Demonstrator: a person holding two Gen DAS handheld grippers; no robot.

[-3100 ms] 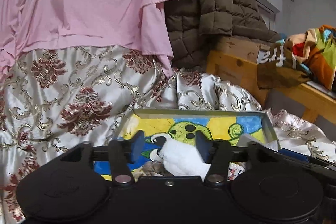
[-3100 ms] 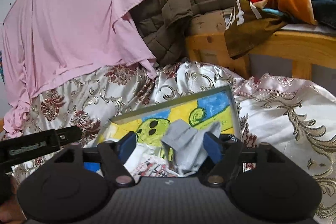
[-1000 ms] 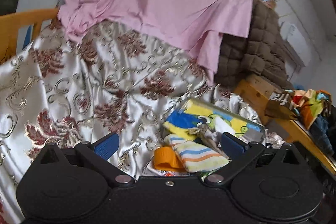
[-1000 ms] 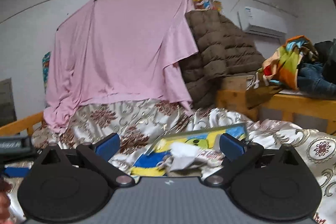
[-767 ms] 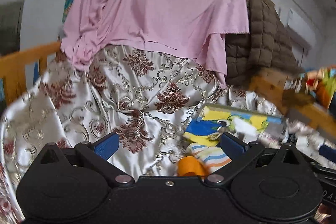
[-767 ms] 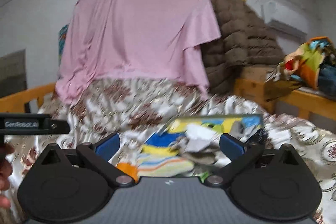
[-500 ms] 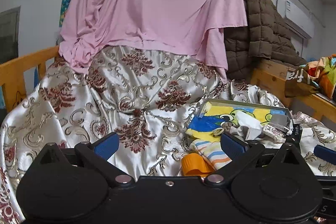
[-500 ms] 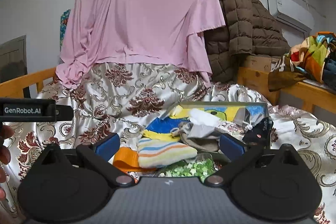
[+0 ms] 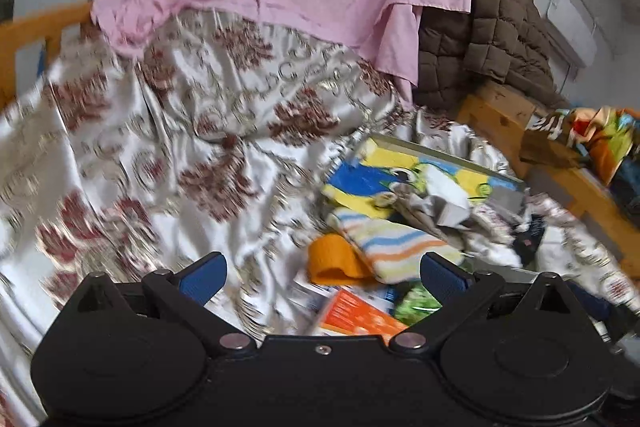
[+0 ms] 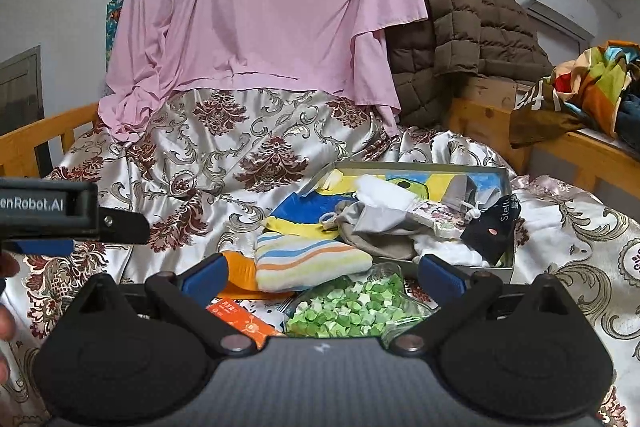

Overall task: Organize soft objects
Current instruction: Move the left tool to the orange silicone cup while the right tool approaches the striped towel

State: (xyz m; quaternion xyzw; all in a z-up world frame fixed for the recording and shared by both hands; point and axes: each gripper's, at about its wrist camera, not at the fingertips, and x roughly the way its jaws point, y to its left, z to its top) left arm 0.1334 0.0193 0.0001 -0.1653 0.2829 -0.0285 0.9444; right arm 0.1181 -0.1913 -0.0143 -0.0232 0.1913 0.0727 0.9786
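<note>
As both hand-held grippers, left (image 9: pixel 322 273) and right (image 10: pixel 323 274), gaped empty, we judged them ready for the striped cloth (image 10: pixel 310 263).

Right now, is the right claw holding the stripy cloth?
No, the right claw is wide open and empty, and the stripy cloth lies on the bed beyond it.

White letters reading "enRobot.AI" are showing on the black body of the left tongs (image 10: pixel 48 207), at the left edge of the right wrist view; the start of the word is being cut off by the frame. White letters "Stell" are running up the black pouch (image 10: pixel 490 227) lying in the tray (image 10: pixel 505 259); smaller marks beside them are too small to read. Print on the orange packet (image 10: pixel 240 321) is too blurred to make out.
</note>
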